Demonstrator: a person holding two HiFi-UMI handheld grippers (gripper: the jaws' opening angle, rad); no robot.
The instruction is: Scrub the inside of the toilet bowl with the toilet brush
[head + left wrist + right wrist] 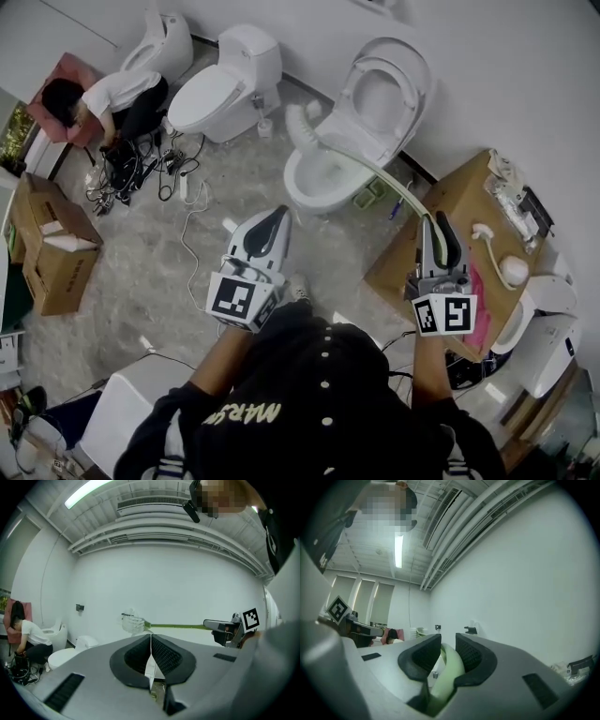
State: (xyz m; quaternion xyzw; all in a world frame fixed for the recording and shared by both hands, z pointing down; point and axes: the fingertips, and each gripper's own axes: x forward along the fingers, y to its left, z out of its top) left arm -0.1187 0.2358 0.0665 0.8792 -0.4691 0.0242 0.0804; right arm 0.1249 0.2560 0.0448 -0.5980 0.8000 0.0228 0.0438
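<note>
Hovering by the bowl (pixel 302 192), the brush (pixel 302 127) is clamped in the right gripper (pixel 439 223). The left gripper (pixel 278 216) is closed, empty. Lowering into the bowl is needed next.

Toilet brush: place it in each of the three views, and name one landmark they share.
Head view: the toilet brush arcs up-left from the right gripper, its head near the open toilet bowl.
Left gripper view: the toilet brush lies level at centre, above the jaws.
Right gripper view: the toilet brush is clamped between the jaws, bottom centre.
Shared landmark: the crouching person.
</note>
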